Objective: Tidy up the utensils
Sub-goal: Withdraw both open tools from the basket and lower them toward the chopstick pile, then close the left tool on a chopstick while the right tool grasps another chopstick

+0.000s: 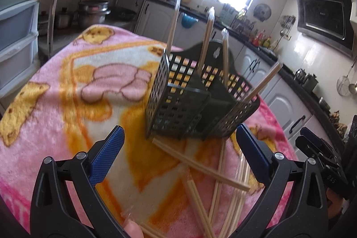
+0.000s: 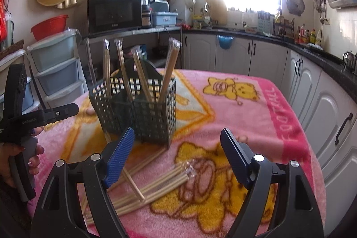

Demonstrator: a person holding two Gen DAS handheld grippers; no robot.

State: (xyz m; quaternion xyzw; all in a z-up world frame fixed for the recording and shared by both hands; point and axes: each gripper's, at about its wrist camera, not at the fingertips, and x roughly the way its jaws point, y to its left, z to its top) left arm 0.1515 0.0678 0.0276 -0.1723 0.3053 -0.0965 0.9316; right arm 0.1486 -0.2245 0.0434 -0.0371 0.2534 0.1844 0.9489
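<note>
A dark perforated utensil basket (image 1: pixel 189 104) stands on the pink blanket, with several wrapped chopstick pairs (image 1: pixel 207 37) upright in it. It also shows in the right wrist view (image 2: pixel 142 110) with the upright chopsticks (image 2: pixel 169 68). Several loose chopsticks (image 1: pixel 214 173) lie crossed on the blanket in front of the basket; in the right wrist view they (image 2: pixel 154 186) lie between my fingers. My left gripper (image 1: pixel 179 153) is open and empty, just before the basket. My right gripper (image 2: pixel 178 148) is open and empty above the loose chopsticks. The other gripper (image 2: pixel 51 114) appears at left.
The table carries a pink cartoon blanket (image 2: pixel 245 108). Plastic drawers (image 2: pixel 55 64) and a microwave (image 2: pixel 113 15) stand at the left. Kitchen cabinets (image 2: pixel 312 93) and a counter run along the right. The right gripper's body (image 1: pixel 321 148) shows at the left view's right edge.
</note>
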